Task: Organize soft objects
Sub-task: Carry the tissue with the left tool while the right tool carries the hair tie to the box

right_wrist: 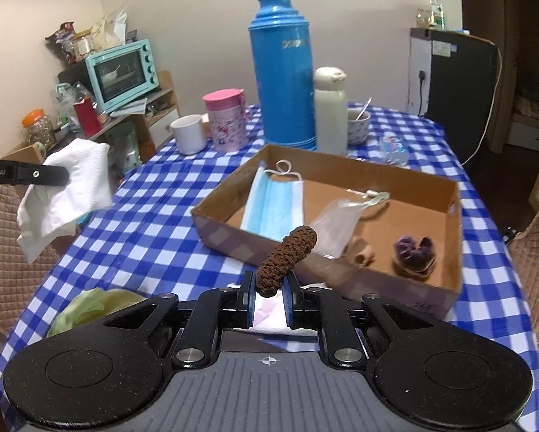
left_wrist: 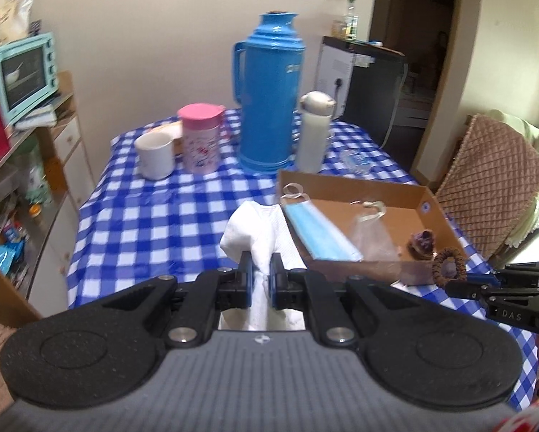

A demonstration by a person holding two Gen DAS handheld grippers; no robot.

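A white cloth [left_wrist: 258, 237] hangs pinched between the nearly closed fingers of the left gripper [left_wrist: 261, 270], lifted clear of the blue-and-white checked tablecloth [left_wrist: 143, 223]; seen from the right wrist view it dangles in the air off the left edge of the table. A brown hair scrunchie [right_wrist: 285, 257] is clamped between the narrow jaws of the right gripper [right_wrist: 269, 297], held above the near wall of the cardboard box [right_wrist: 453, 194]. Inside the box lie a blue face mask [right_wrist: 271, 203] with its white loops at the far end, a clear plastic bag [right_wrist: 336, 223] beside it, and a purple scrunchie [right_wrist: 415, 253] near the right wall. A green cloth [right_wrist: 89, 306] sits on the table to the left of the right gripper. Behind the box stand a blue thermos [left_wrist: 269, 97], a white bottle [left_wrist: 314, 133], a pink-lidded cup [left_wrist: 201, 136] and a white mug [left_wrist: 156, 154].
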